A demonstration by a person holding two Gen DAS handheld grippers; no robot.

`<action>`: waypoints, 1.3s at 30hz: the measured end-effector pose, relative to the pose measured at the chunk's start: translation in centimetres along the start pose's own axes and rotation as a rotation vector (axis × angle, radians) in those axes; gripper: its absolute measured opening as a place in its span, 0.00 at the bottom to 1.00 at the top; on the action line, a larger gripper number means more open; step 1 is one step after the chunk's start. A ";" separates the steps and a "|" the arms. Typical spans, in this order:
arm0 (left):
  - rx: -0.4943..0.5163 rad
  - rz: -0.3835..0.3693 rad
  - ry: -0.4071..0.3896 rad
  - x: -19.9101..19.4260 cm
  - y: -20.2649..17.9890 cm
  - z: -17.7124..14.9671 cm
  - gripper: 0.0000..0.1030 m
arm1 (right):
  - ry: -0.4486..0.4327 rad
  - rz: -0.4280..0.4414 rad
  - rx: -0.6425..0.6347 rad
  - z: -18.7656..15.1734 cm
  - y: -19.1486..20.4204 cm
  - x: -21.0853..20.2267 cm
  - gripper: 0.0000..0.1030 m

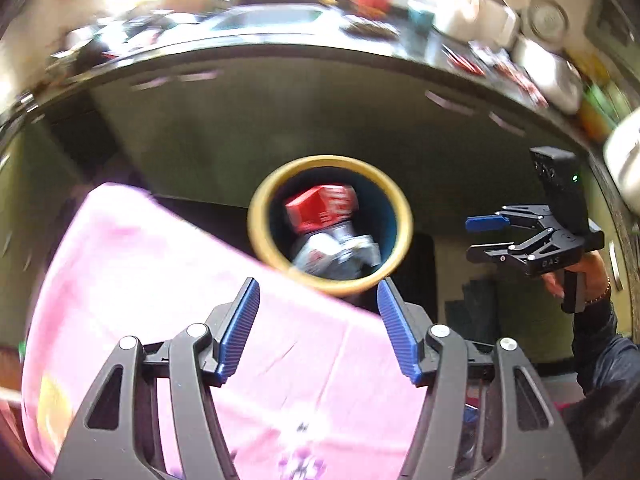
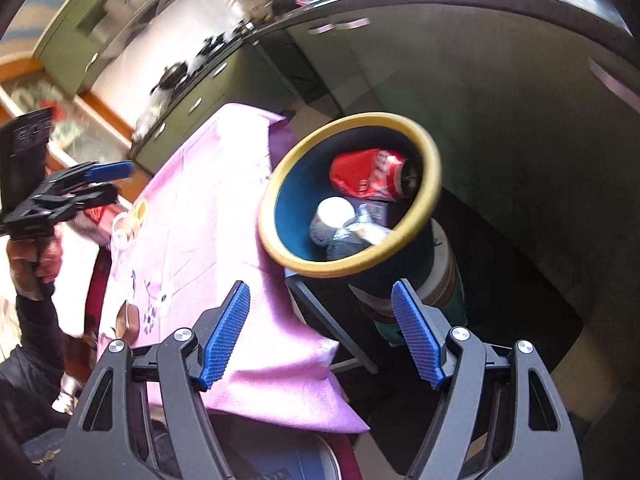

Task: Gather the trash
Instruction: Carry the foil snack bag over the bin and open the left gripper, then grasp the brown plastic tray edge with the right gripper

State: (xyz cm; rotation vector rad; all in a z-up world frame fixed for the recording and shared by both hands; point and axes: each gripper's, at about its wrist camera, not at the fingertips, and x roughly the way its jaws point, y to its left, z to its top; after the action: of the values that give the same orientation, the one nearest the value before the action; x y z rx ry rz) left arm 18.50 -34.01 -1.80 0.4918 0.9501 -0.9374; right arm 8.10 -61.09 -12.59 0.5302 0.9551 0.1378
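Yellow-rimmed bin, dark blue inside, stands just past the edge of the table, which is draped in a pink cloth. From my right wrist view the same bin sits beside the cloth's far-side edge, apart from both tools.

Trash noted inside the bin: a crushed red can lying on its side toward the far wall, a white-topped cup below it, and a crumpled silvery wrapper against the cup. In the left wrist view the red can and the silver pieces are blurred; I cannot separate them further.

Left gripper: jaws parted, nothing between the blue pads, pointed down over the cloth edge with the bin's mouth just ahead. Seen from the right side, the left gripper is held by a hand above the cloth's left edge.

Right gripper: jaws released wide, nothing in them, hovering over the cloth's near corner, bin ahead. From the left view the right gripper is off the table's right side, gripped by a hand in a dark sleeve.

Kitchen counter behind, cluttered and blurred.
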 end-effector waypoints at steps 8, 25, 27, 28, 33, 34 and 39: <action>-0.251 0.191 -0.106 -9.1 5.8 -13.1 0.67 | 0.113 0.052 -0.243 0.3 10.4 6.0 0.73; -0.602 0.303 -0.206 -15.3 10.0 -28.9 0.79 | 0.237 0.196 -0.573 -4.7 30.5 15.8 0.54; -0.614 0.307 -0.211 -15.2 10.0 -29.3 0.80 | 0.237 0.157 -0.597 -5.2 31.1 16.3 0.53; -0.621 0.301 -0.216 -15.1 10.1 -29.5 0.80 | 0.238 0.140 -0.608 -5.5 31.3 16.7 0.51; -0.630 0.271 -0.220 -14.5 10.1 -29.8 0.80 | 0.246 0.089 -0.644 -6.6 32.2 18.2 0.35; -0.628 0.267 -0.218 -14.2 10.0 -29.8 0.80 | 0.250 0.089 -0.646 -6.7 32.0 18.2 0.32; -0.622 0.252 -0.213 -13.8 9.9 -29.8 0.80 | 0.253 0.065 -0.663 -7.2 32.1 18.9 0.20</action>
State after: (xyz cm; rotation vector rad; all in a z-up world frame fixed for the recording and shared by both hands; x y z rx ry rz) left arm 9.56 -1.18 -5.79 -0.0209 0.9035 -0.4189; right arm 17.04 -24.21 -14.22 -0.0725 1.0666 0.5683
